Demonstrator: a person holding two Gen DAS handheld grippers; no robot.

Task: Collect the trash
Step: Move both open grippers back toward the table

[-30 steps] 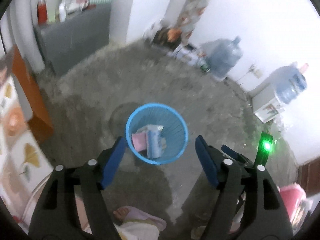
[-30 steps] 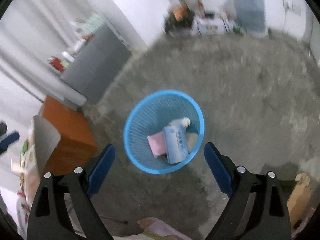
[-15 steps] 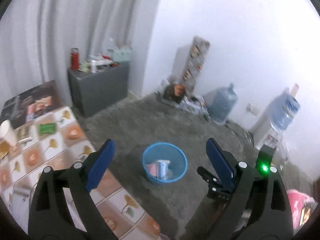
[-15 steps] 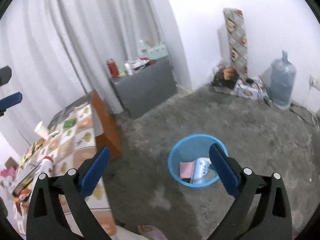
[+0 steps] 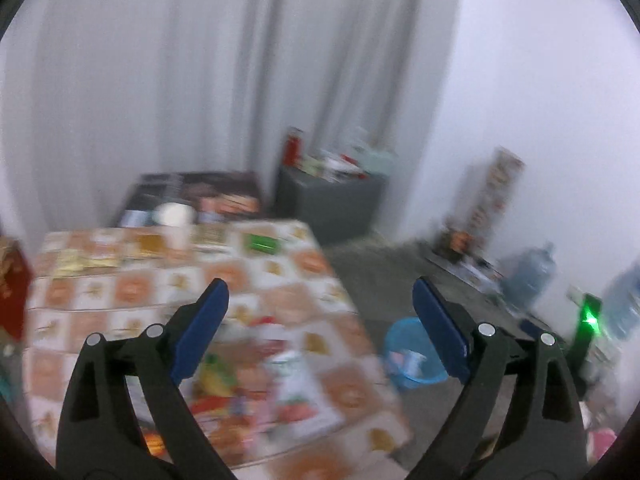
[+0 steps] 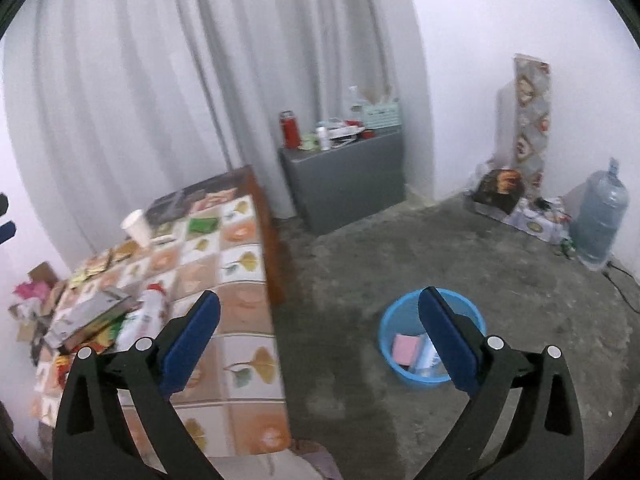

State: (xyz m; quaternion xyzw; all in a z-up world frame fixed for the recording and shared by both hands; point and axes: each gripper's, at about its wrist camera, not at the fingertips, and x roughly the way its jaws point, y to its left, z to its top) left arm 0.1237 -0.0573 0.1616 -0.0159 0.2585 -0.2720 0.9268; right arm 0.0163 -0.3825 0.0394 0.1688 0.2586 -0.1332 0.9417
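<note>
Both grippers are empty and spread about as wide as they go: the left gripper [image 5: 320,328] has nothing between its blue pads, same for the right gripper [image 6: 320,330]. Both sets of jaws have just been opening, with no item in them.

The trash left to collect is the heap on the desk [image 6: 244,264], sitting in the lower left of the right wrist view: a white squeeze bottle [image 6: 146,314] lying on its side, a flat grey box or book [image 6: 92,314] lying across the heap, and colourful wrappers [image 6: 100,336] under them. The left wrist view shows the same pile bottom centre but it's too blurred to sort out. A white paper cup [image 6: 136,222] stands further back, upper left of the desk.

Handling guess: all light stuff. The bottle looks like smooth plastic, rounded, probably a bit slippery, so pinching across the body mid-length seems safest. Wrappers look thin and crinkly, so they'd crush rather than resist; grab a bunched edge. The cup is thin-walled and would squash, so go gently at the rim or the sides.

The blue mesh bin [image 6: 432,338] sits on the rough concrete floor at lower right, already holding a pink packet [image 6: 404,350] and a pale carton [image 6: 426,356].
</note>
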